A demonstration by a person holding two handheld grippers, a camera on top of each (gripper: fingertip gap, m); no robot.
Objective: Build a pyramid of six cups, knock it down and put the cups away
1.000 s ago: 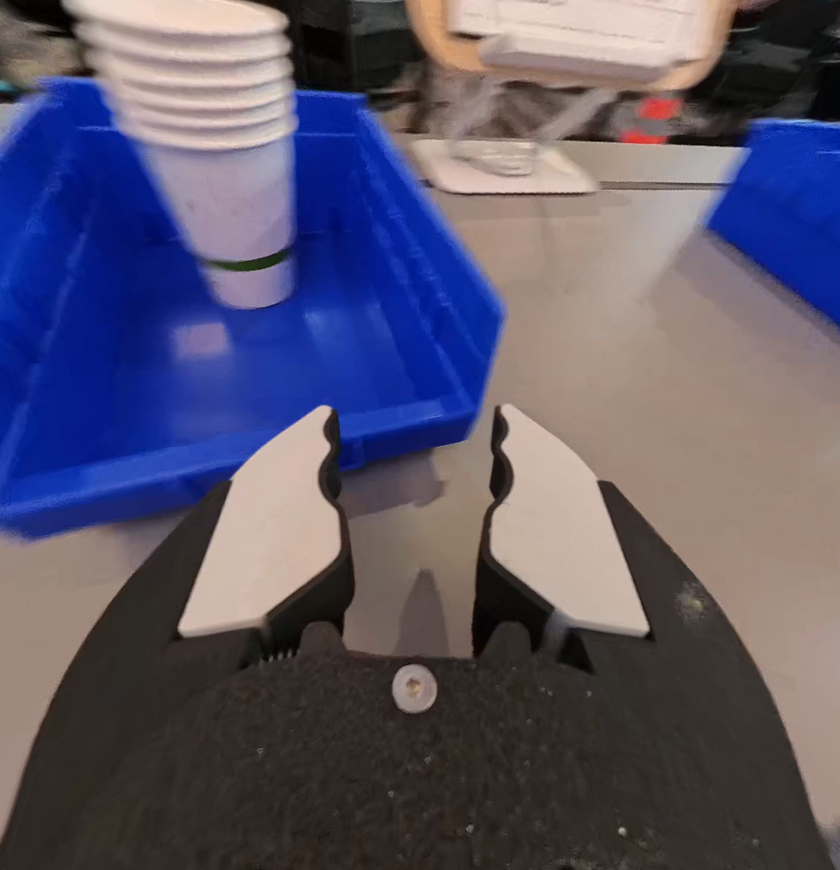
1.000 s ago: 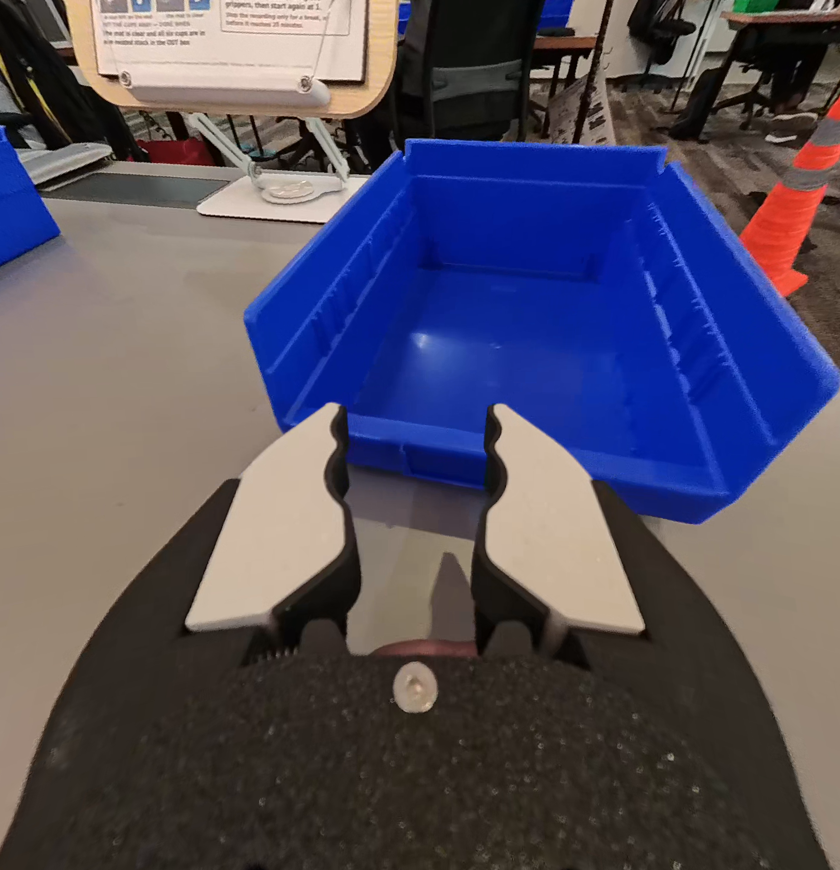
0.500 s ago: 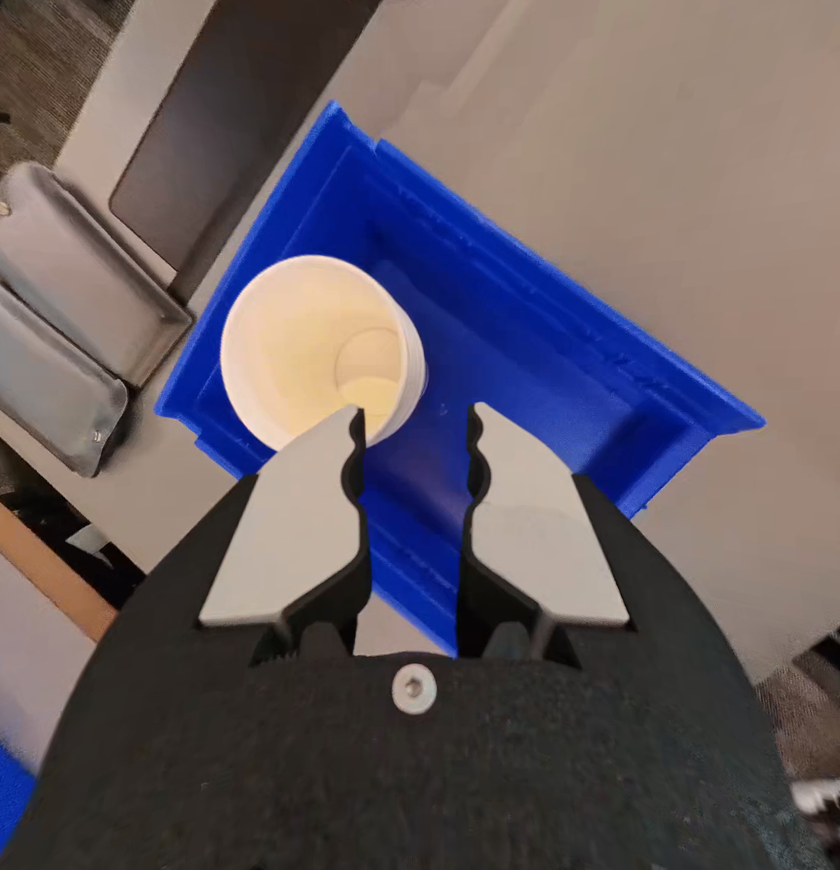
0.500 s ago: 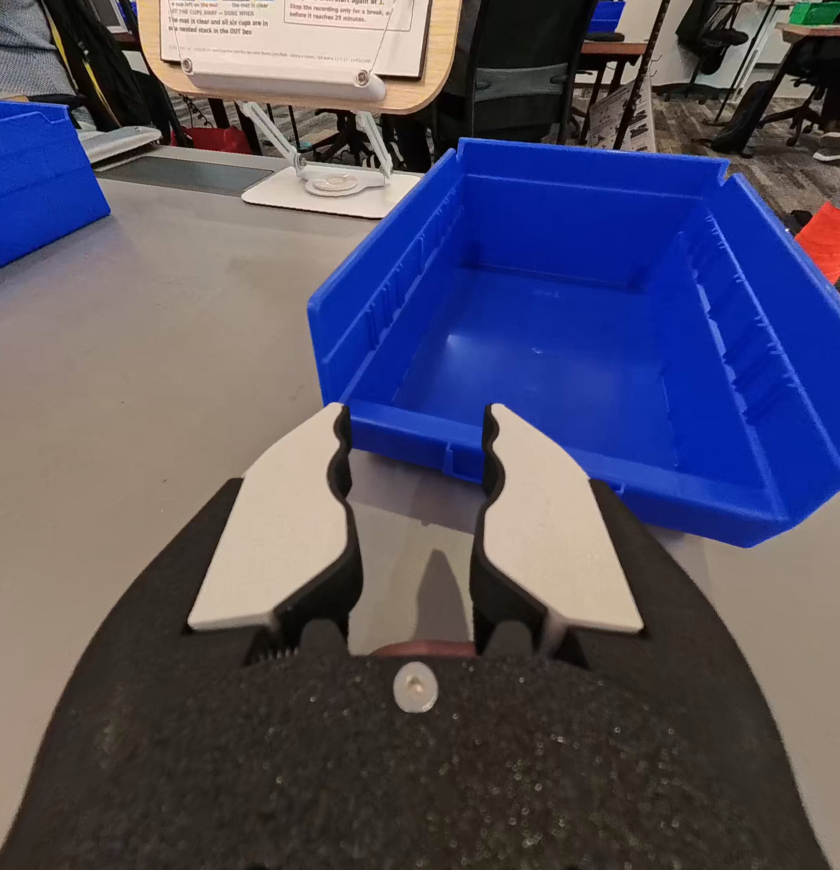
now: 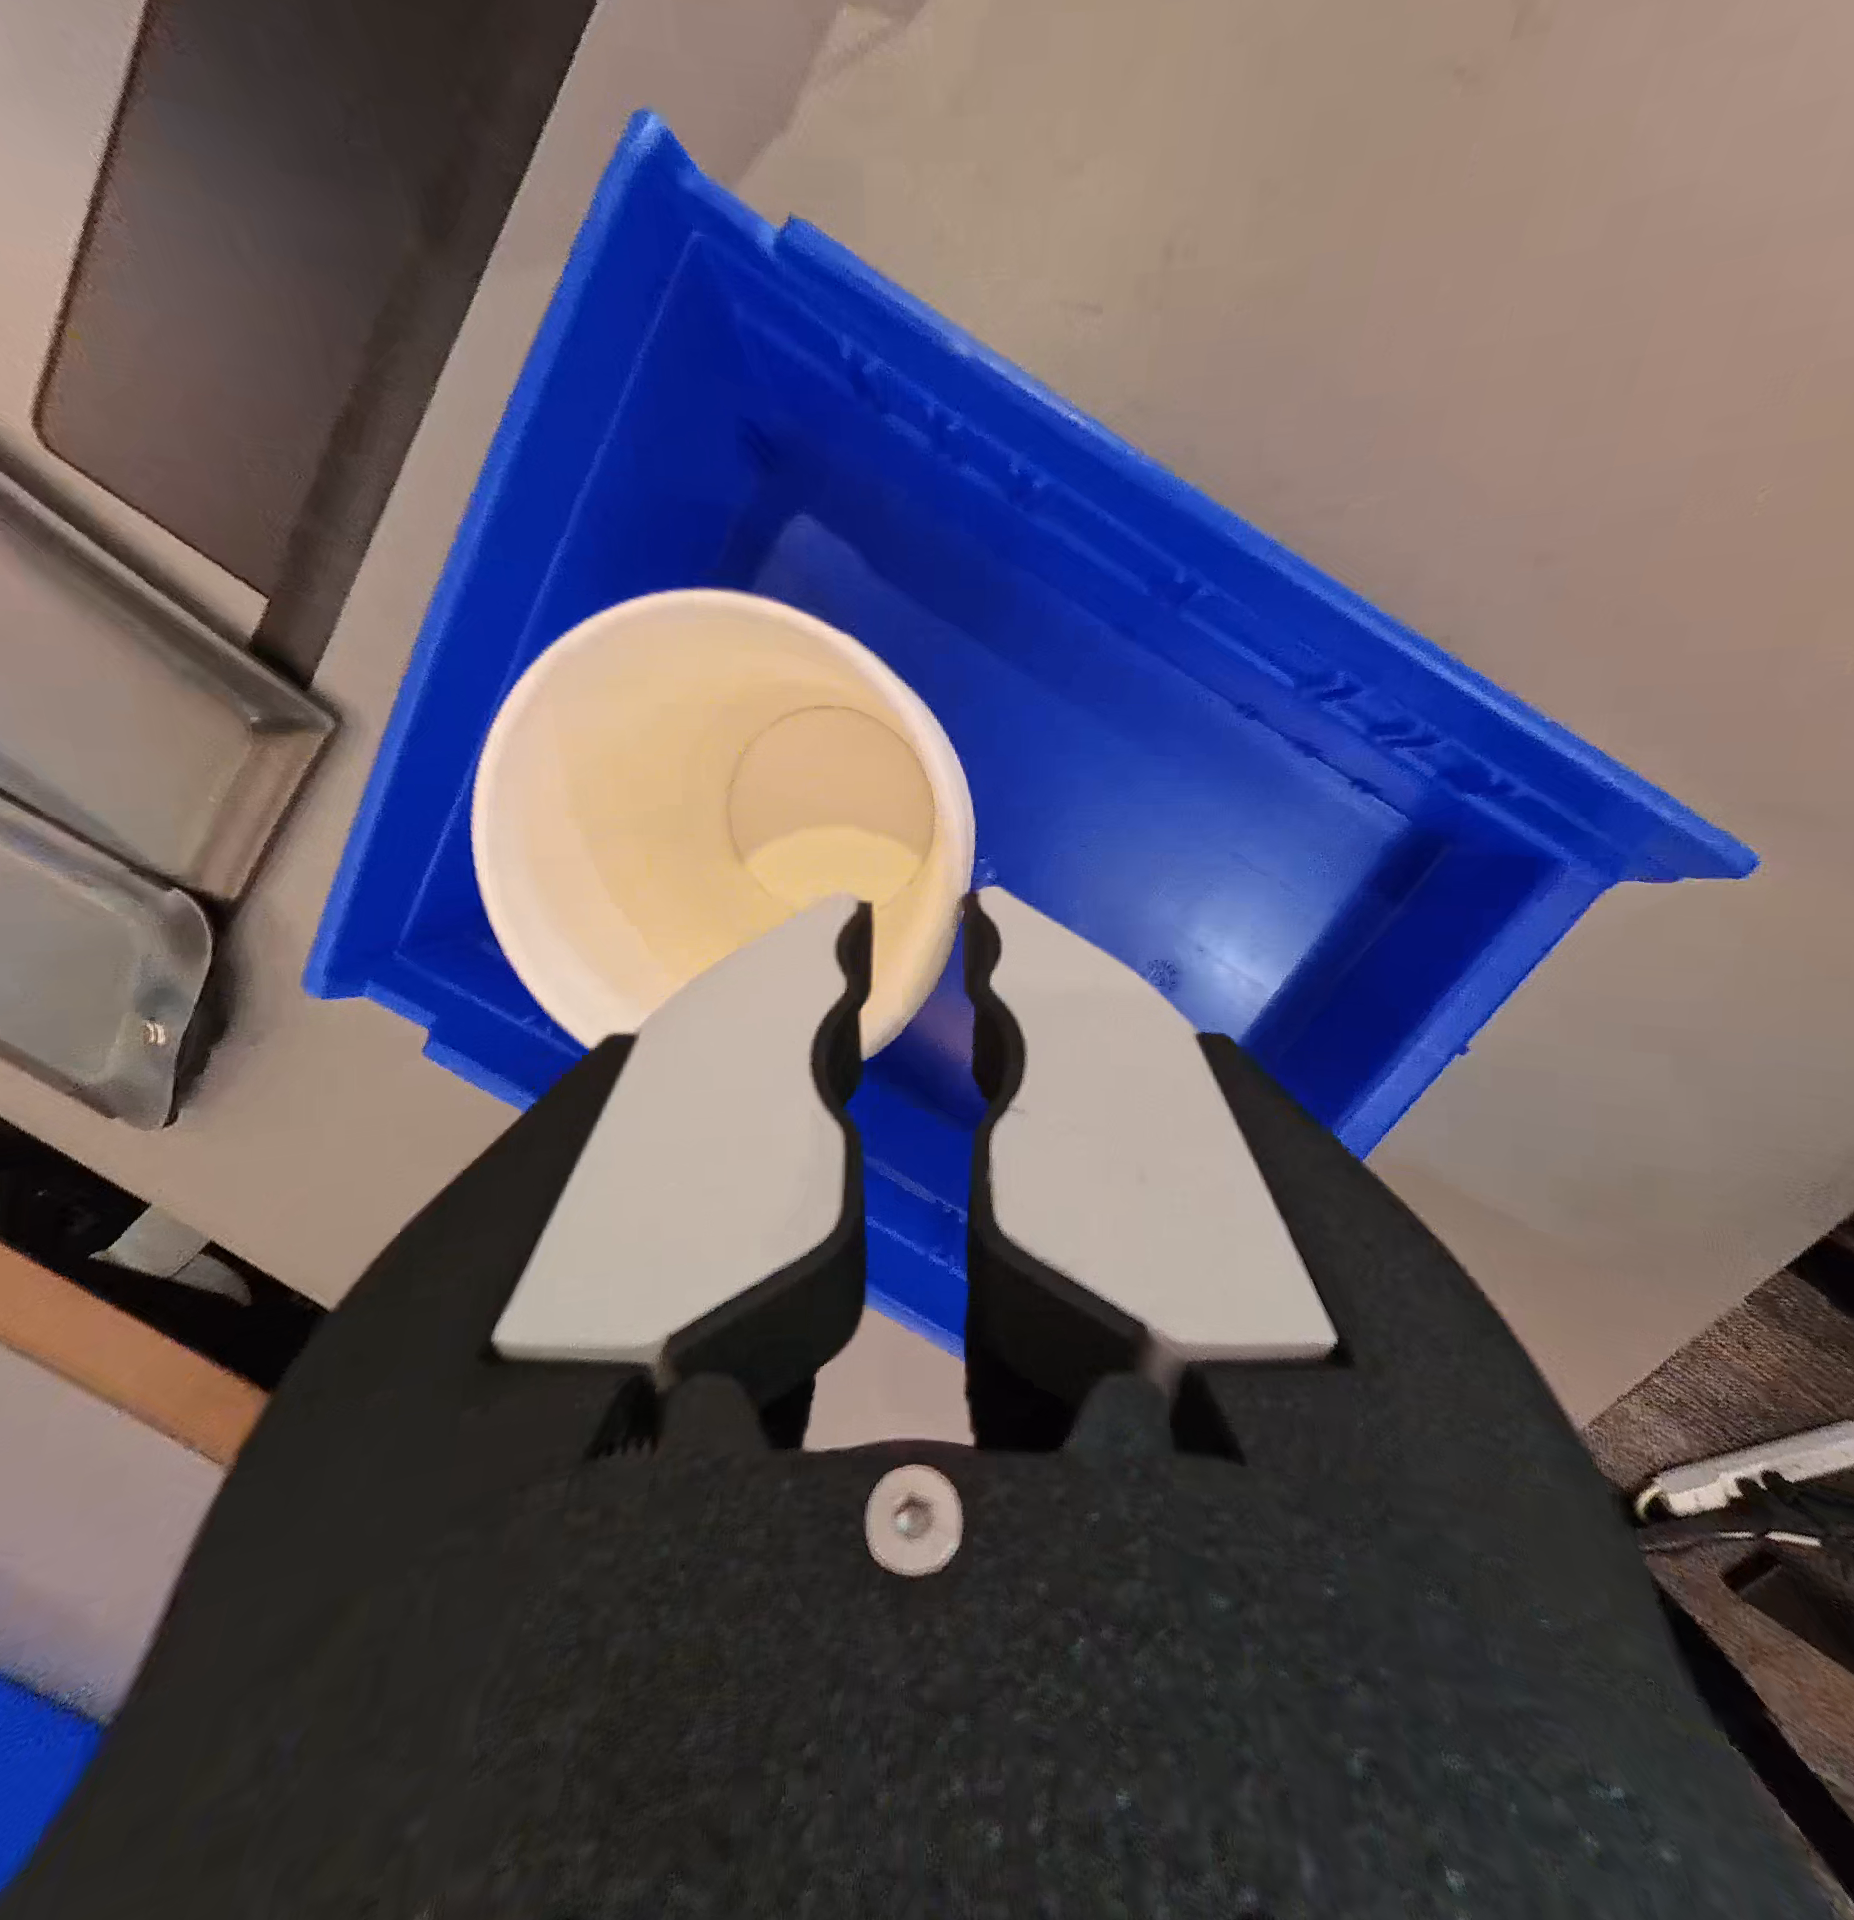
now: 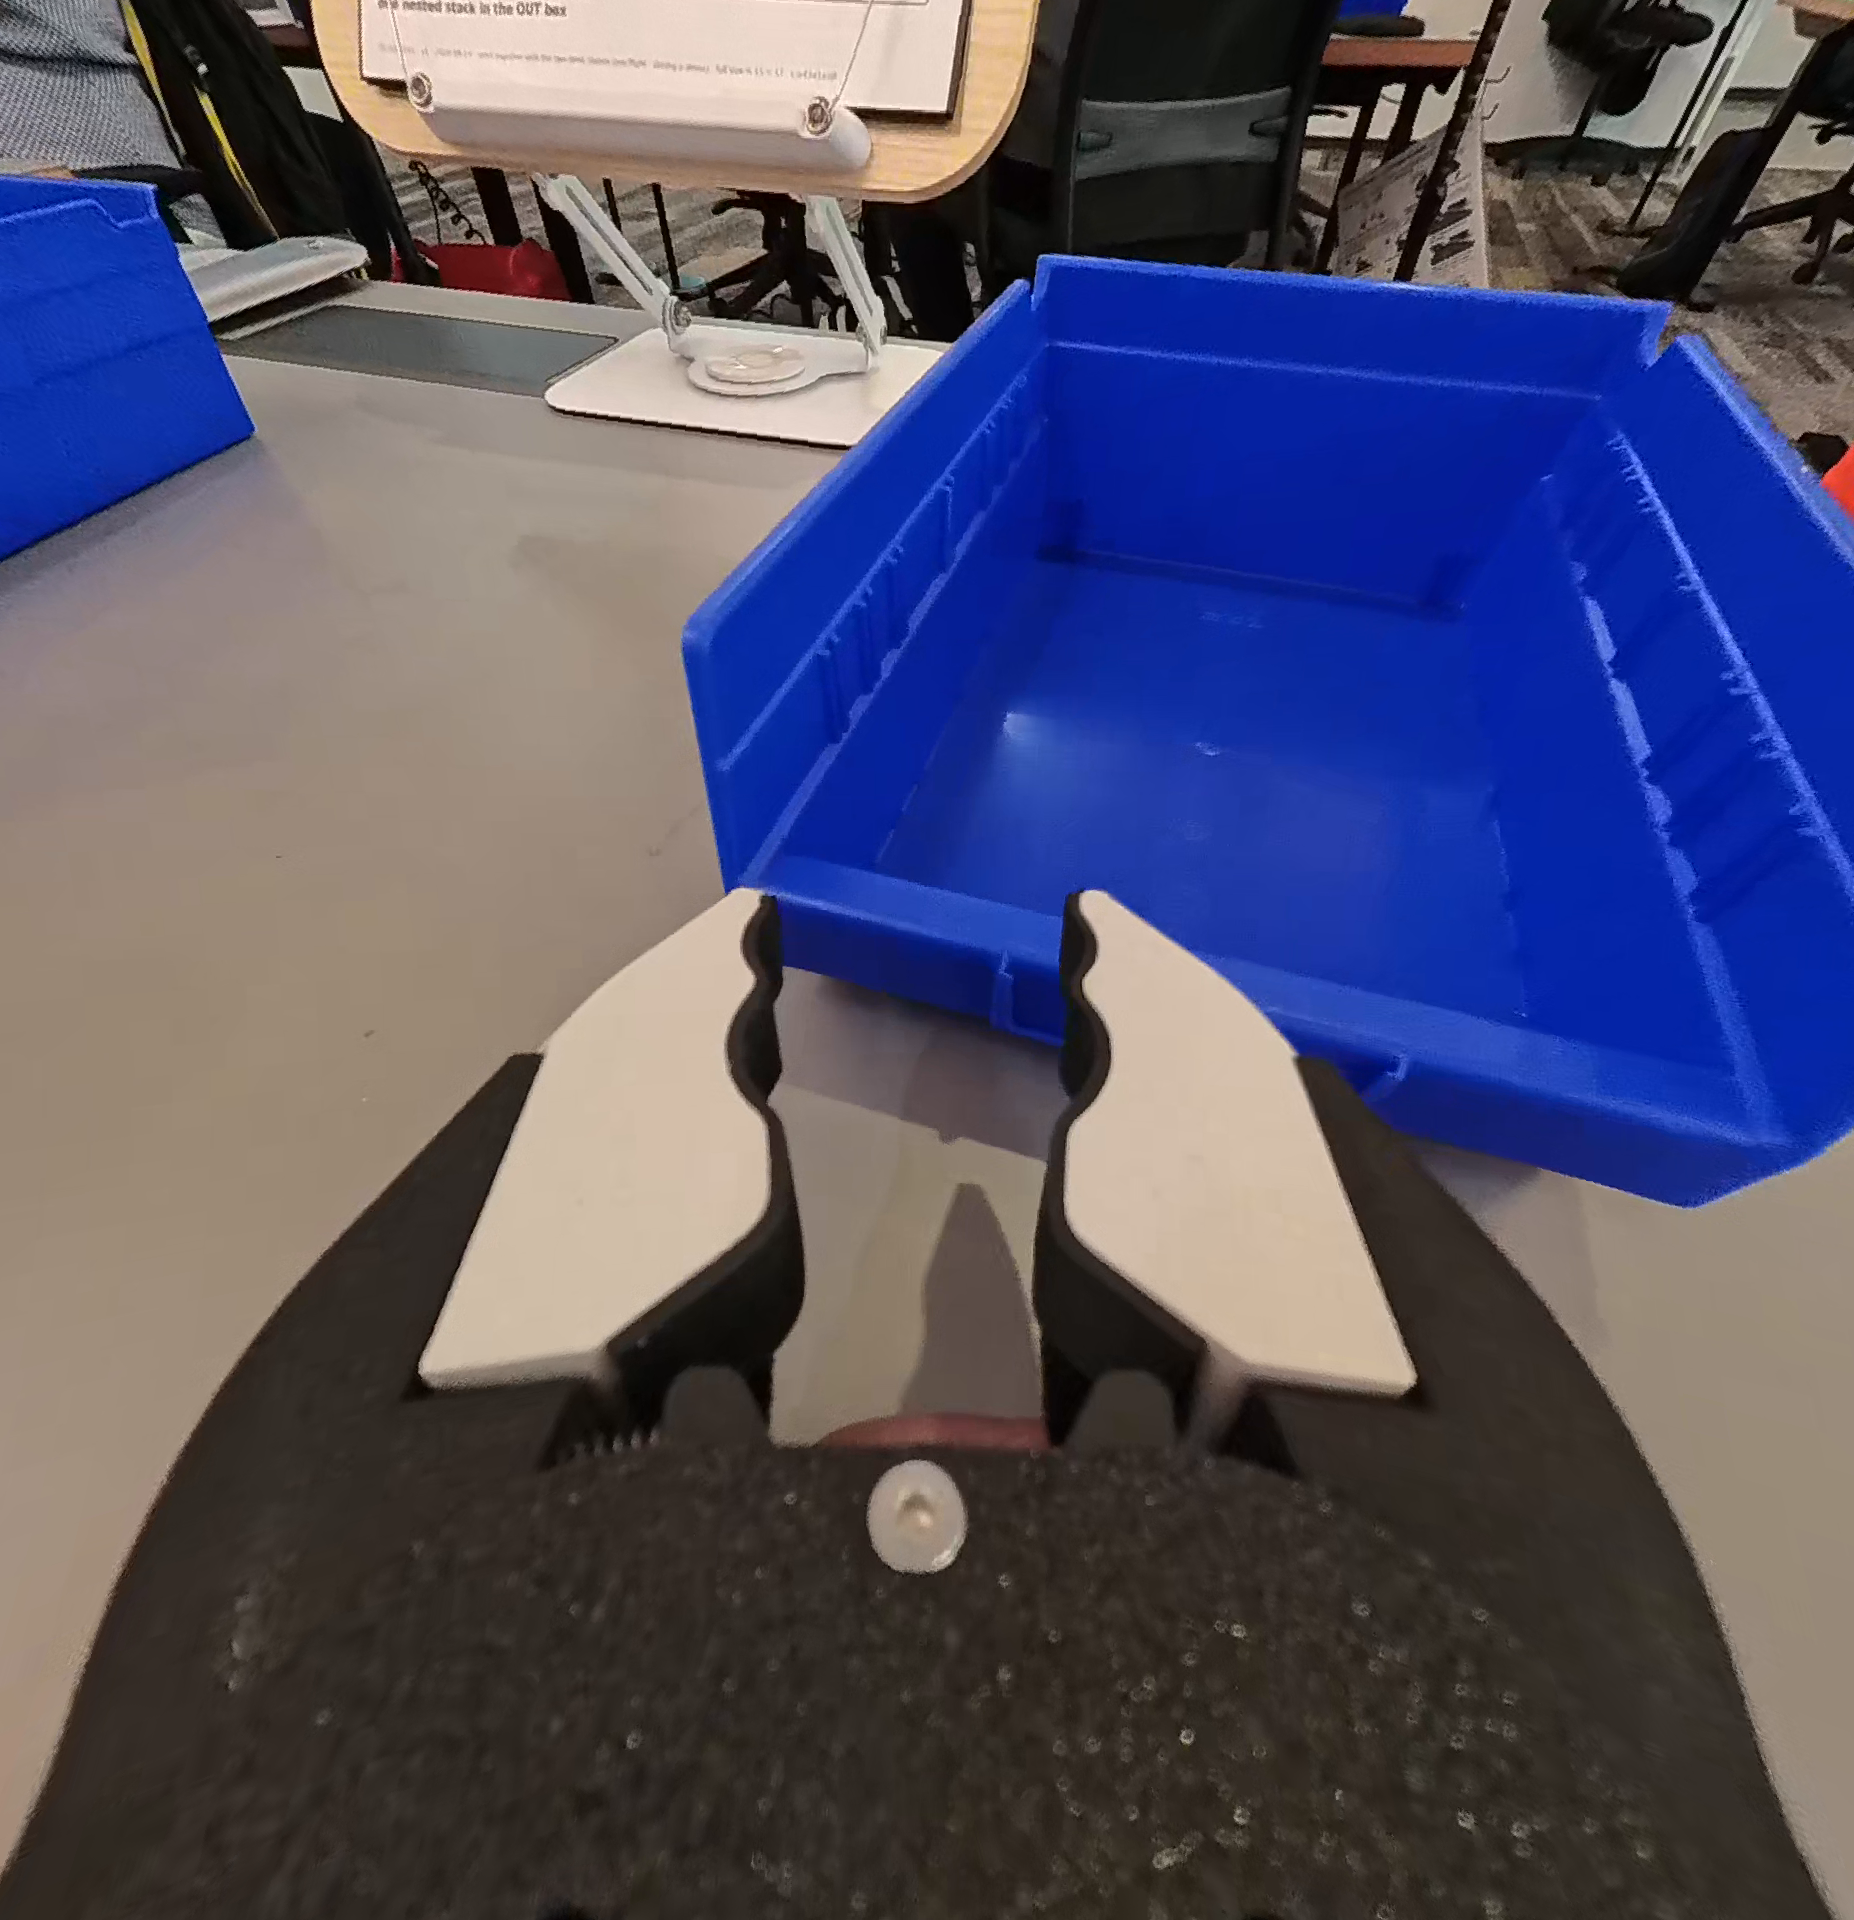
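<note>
In the left wrist view I look straight down into a nested stack of white paper cups (image 5: 694, 810), which stands in a blue bin (image 5: 1162, 623). My left gripper (image 5: 918, 902) straddles the top cup's rim, with one finger over the inside and the other outside. The jaws are narrowly apart and not clamped. In the right wrist view my right gripper (image 6: 912, 914) is open and empty, low over the grey table (image 6: 331, 727). It is just in front of a second, empty blue bin (image 6: 1266, 779).
A wooden board with papers on a white stand (image 6: 674, 94) is at the table's far edge. The cup bin's corner (image 6: 71, 364) shows at the far left. Grey metal trays (image 5: 92, 831) lie beside the cup bin. Chairs stand beyond the table.
My left gripper rose from in front of the cup bin to above the stack, pointing down, and its jaws have narrowed around the rim. My right gripper drifted left and a little forward.
</note>
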